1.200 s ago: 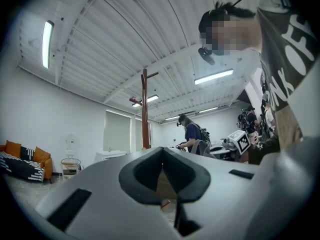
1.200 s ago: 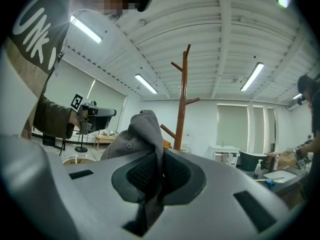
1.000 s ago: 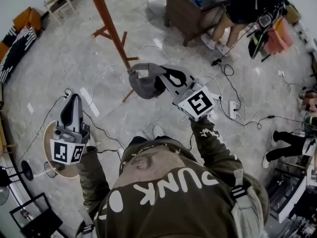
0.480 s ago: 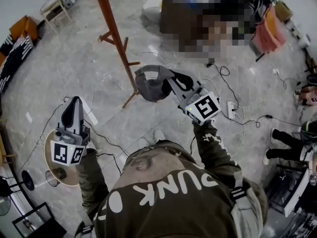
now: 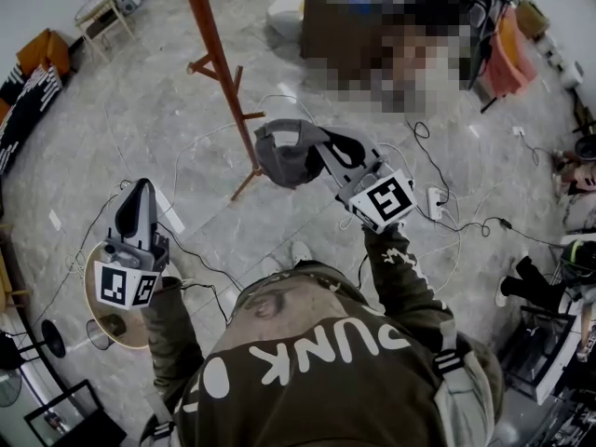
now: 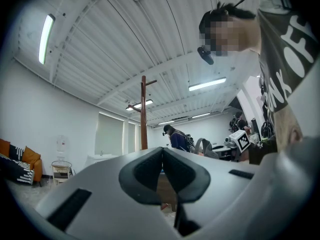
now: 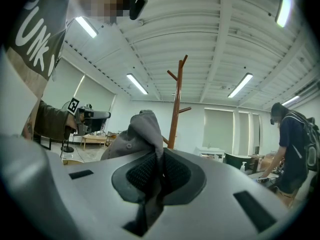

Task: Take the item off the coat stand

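A grey cap (image 5: 286, 152) hangs from my right gripper (image 5: 328, 150), whose jaws are shut on its edge, just right of the red-brown wooden coat stand (image 5: 216, 59) and apart from it. In the right gripper view the cap (image 7: 132, 136) bulges up from the pinched black pads (image 7: 142, 172), with the stand (image 7: 176, 104) behind. My left gripper (image 5: 140, 192) is held low at the left, away from the stand, its jaws shut with nothing between them. The left gripper view shows its pads (image 6: 145, 171) pressed together, and the stand (image 6: 143, 111) far off.
Cables (image 5: 438, 222) and a power strip (image 5: 435, 200) trail over the grey floor right of my right gripper. A dark desk (image 5: 340, 21) stands at the back, a round wooden stool (image 5: 98, 301) under my left hand. Another person's legs (image 5: 535, 277) are at the right edge.
The view has shifted a little, so the coat stand and cap sit slightly further right in the picture. The cap stays pinched in the right gripper; the left gripper has not moved.
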Available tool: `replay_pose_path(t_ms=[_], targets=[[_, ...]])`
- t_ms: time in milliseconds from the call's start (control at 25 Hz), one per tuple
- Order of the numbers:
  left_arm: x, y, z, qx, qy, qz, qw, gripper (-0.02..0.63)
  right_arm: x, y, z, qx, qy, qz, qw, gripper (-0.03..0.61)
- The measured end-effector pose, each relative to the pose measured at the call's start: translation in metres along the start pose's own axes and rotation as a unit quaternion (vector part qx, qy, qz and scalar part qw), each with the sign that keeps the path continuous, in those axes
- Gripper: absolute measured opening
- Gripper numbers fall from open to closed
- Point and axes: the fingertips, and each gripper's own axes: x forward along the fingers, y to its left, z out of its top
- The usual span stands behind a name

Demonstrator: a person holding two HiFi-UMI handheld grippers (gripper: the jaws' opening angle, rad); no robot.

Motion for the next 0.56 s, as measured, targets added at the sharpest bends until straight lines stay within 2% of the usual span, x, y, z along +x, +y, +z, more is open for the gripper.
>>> replay_pose_path(t_ms=[560], targets=[[-0.0012,0.0035,-0.0005,0.0,0.001,0.002,1.0,0.005,0.0034,-0.0002,0.0053,0.001,-0.003,-0.002,1.0,0.029]])
